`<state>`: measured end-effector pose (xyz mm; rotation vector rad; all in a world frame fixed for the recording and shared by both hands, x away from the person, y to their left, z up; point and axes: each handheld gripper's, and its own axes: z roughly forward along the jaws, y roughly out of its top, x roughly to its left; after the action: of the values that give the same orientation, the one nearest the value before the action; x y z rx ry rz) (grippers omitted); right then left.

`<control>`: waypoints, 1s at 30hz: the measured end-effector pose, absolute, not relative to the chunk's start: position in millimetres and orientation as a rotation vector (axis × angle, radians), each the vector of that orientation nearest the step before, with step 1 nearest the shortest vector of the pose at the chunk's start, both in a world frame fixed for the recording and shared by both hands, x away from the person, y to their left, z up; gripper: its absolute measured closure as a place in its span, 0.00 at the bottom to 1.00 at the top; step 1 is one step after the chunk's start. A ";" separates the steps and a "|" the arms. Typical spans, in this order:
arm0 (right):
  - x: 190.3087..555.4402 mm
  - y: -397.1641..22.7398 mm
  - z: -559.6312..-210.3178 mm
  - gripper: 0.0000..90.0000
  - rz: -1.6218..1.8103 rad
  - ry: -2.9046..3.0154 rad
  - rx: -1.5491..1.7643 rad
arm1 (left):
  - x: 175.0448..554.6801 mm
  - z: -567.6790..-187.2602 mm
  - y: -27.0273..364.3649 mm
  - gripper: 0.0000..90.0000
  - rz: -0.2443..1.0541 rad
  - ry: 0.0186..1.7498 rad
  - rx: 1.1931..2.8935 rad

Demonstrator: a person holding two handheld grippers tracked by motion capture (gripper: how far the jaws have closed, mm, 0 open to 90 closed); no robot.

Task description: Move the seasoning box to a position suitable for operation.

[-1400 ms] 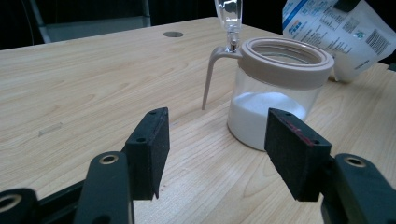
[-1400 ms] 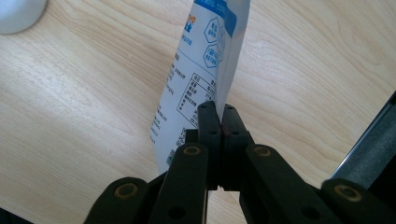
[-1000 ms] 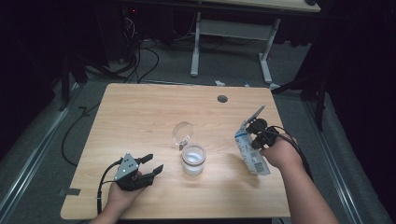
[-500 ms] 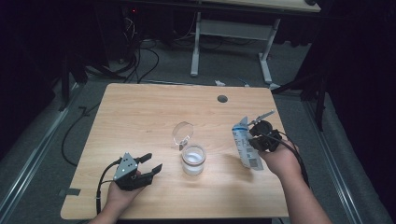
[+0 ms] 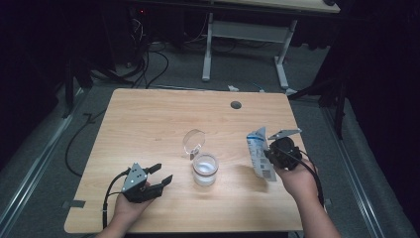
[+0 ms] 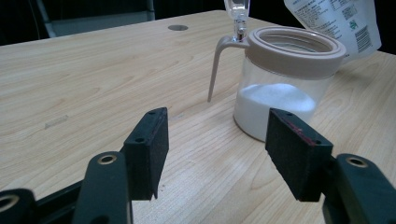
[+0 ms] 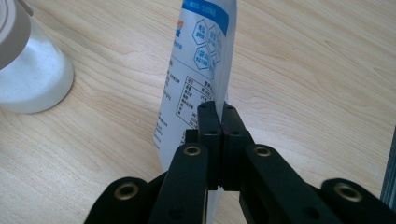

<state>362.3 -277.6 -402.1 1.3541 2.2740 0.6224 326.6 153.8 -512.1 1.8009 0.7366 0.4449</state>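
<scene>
- Left gripper view puts us closest to the work: the left gripper (image 6: 212, 156) rests on the table (image 5: 148, 124) with its jaws spread wide and nothing between them, pointing at the jar (image 6: 285, 84).
- Just past those jaws the jar stands upright, partly filled with white powder, its beige rim open and its clear lid (image 5: 193, 140) flipped up behind it.
- In the right gripper view, the right gripper (image 7: 218, 122) has its jaws pinched tight on the edge of the white pouch (image 7: 198, 70), which stands nearly upright beside the jar but apart from it.
- We judge the step in hand to be bringing the pouch over the jar to pour (a guess from how things lie). To do it well, we would carry the pouch's open top over the middle of the jar's mouth before tipping, and tip slowly so the powder does not spill over the rim.
- Steadying the jar with the free left gripper would help, since a nudge from the pouch could shift it.
- From the high view, the pouch (image 5: 260, 153) sits near the table's right edge, so we should move it inward, toward the jar (image 5: 205, 168).
- Farther off, the far half of the table offers open room, with a small round hole (image 5: 236, 105) near its back edge.
</scene>
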 end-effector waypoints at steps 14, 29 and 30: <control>346.7 -282.4 -409.9 1.00 0.708 2.214 1.335 | 326.8 -512.4 154.3 0.44 0.449 0.742 1.801; 334.3 -284.5 -413.6 1.00 0.825 2.159 1.313 | 328.7 -514.3 156.0 0.44 0.448 0.754 1.810; 333.0 -284.2 -414.5 1.00 0.831 2.153 1.314 | 329.0 -514.3 156.7 0.44 0.447 0.756 1.808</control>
<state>333.0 -284.2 -414.5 1.3137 2.1530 0.8314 329.0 156.7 -514.3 1.8082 0.7561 0.4467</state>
